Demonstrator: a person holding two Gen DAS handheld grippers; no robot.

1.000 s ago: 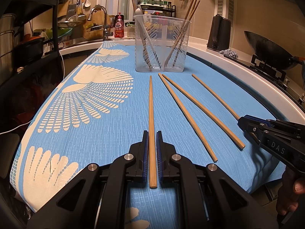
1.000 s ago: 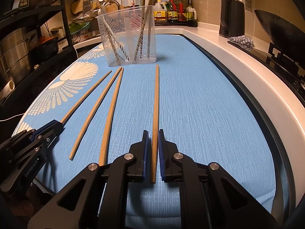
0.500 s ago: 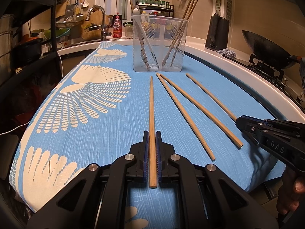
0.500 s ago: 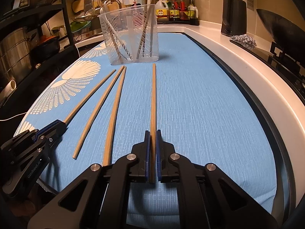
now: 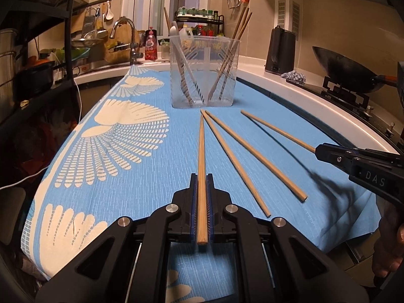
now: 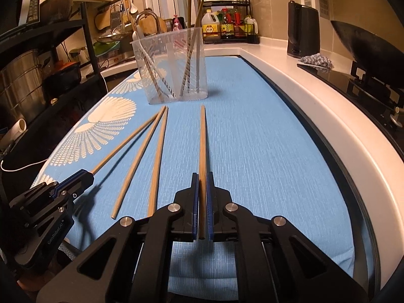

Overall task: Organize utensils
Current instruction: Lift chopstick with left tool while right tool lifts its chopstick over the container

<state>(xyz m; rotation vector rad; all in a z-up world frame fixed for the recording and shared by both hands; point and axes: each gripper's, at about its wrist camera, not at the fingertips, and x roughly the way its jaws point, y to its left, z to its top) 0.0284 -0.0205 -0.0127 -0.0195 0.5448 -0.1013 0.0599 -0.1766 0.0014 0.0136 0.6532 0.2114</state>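
My left gripper [image 5: 201,180] is shut on the near end of a wooden chopstick [image 5: 201,156] and holds it just above the blue cloth [image 5: 141,176]. My right gripper [image 6: 201,179] is shut on another chopstick [image 6: 202,146], also raised, with a shadow under it. Two loose chopsticks [image 5: 234,161] [image 5: 255,155] lie on the cloth between the grippers, also in the right wrist view [image 6: 137,164] [image 6: 157,161]. A clear plastic holder [image 5: 204,72] stands at the far end with chopsticks and spoons in it; it also shows in the right wrist view [image 6: 171,68].
A white counter edge [image 6: 328,111] runs along the right of the cloth. A wok [image 5: 346,68] sits on a stove at right. A black kettle [image 6: 303,29] and a bottle rack [image 6: 227,25] stand behind. A black shelf [image 6: 38,58] with pots and a sink tap [image 5: 123,35] are at left.
Both grippers have closed on their chopsticks and lifted them slightly off the cloth. The two middle chopsticks have not moved.
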